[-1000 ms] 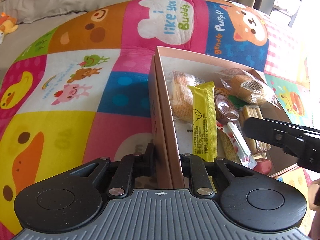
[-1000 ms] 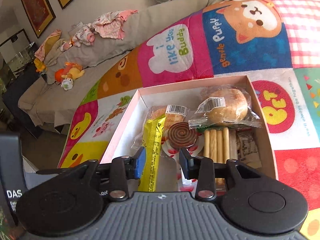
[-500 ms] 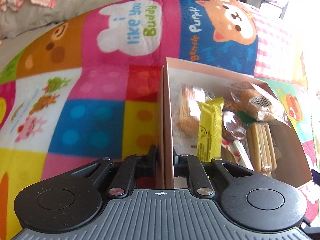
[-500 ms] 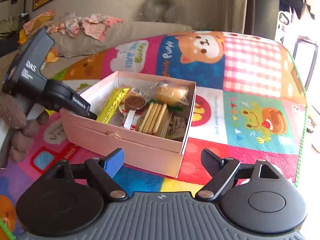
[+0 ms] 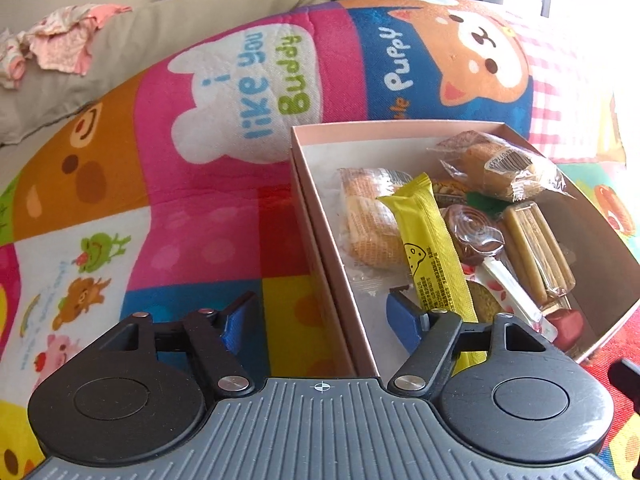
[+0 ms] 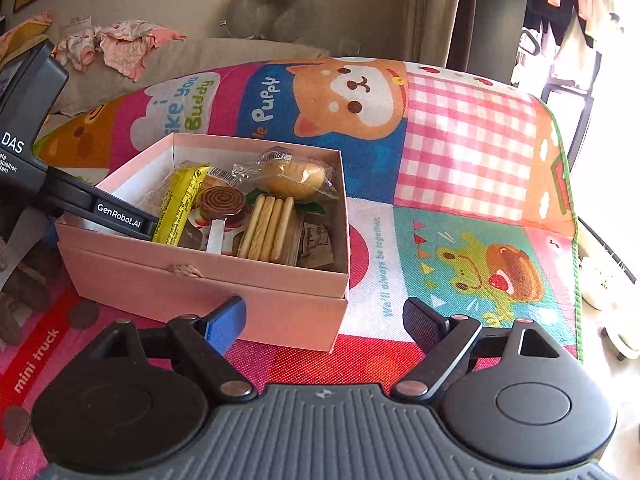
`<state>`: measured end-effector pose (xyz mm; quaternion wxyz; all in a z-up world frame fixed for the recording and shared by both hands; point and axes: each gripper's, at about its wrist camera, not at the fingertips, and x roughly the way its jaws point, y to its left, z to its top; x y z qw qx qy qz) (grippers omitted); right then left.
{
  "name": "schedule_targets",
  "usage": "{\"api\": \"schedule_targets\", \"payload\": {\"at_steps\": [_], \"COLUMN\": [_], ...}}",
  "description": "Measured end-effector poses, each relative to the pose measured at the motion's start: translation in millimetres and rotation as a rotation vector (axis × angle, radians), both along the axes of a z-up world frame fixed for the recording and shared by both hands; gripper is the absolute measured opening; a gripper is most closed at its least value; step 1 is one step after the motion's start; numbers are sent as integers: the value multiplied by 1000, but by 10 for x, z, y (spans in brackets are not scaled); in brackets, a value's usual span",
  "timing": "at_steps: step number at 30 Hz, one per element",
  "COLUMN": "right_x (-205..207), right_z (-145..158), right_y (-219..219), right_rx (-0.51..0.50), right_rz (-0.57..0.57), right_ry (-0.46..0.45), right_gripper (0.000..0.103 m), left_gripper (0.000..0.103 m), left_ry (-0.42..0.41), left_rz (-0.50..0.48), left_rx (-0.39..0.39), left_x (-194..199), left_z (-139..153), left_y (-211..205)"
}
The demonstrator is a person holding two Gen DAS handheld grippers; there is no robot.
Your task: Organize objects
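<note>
A pink box sits on the colourful play mat. It holds wrapped snacks: a yellow bar, a spiral lollipop, biscuit sticks and a wrapped bun. My left gripper is open and straddles the box's left wall, one finger inside, one outside. It also shows in the right wrist view. My right gripper is open and empty, just in front of the box's near right corner.
A beige sofa with crumpled pink clothes lies behind the mat. A grey neck pillow rests at the wall. The mat's right edge drops toward the floor and a bright window.
My left gripper has opened and let go of the box's left wall. My right gripper has drawn back out of the box, opened wide, and now sits in front of it.
</note>
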<state>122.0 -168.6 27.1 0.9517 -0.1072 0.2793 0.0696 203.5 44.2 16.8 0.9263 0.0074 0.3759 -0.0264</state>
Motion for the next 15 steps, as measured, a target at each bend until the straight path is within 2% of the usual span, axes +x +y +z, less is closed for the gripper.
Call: {"api": "schedule_targets", "payload": {"at_steps": [2,5,8,10,13,15], "right_x": [-154,-440,-708,-869,-1057,-1086], "right_z": [45,73,26,-39,-156,-257], "right_y": [-66,-138,-168,-165,-117,-83], "right_rx": [18,37,68,83,39,-14], "right_rz": [-2,-2,15,42,55,23], "right_ry": [-2,18,71,108,124,137], "right_gripper": [103,103,103,103,103,103], "left_gripper": [74,74,74,74,74,74], "left_ry": [-25,-95,-162,-144,-94,-79], "left_rz": [38,86,124,103,65,54], "left_rx": [18,21,-36,-63,-31,-12], "left_x": [-176,-571,-1137,-1490,-1886,-2025], "left_z": [105,290,425,375,153,13], "left_y": [9,28,32,-37,-234,-349]}}
